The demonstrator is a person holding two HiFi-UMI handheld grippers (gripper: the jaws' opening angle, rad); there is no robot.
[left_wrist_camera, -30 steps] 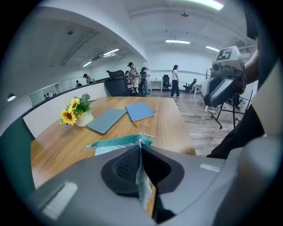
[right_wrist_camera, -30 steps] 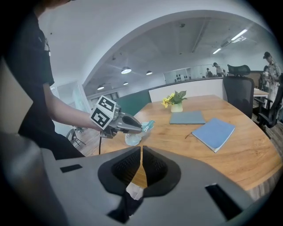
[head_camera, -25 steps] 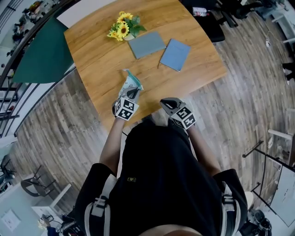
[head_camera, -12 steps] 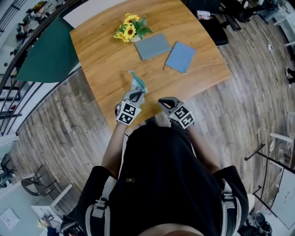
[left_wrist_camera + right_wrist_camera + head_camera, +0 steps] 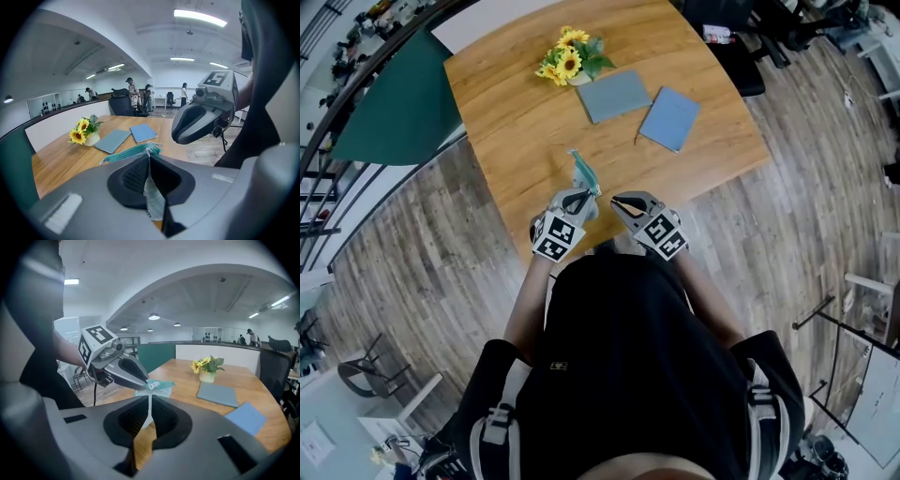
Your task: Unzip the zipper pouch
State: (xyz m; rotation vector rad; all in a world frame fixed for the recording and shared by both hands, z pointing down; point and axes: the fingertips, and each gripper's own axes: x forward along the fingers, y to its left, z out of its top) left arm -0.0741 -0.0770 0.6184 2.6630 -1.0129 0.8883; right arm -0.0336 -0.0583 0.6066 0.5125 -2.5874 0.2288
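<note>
Zipper pouch (image 5: pixel 581 172), seemingly soft and light, held clear of the surface (image 5: pixel 516 122), pinched at its teal top edge by the left hand-held gripper (image 5: pixel 581 195); right hand-held gripper (image 5: pixel 621 201) beside it, pressed together, empty; best taken at the pull.

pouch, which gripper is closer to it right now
Left. The left gripper is clamped on the lower end of the pouch. The right gripper is just off to the pouch's right, jaws together, not touching it.

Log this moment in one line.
left gripper: shut on pouch | right gripper: shut, empty, beside pouch | pouch: hangs from left gripper over table edge
</note>
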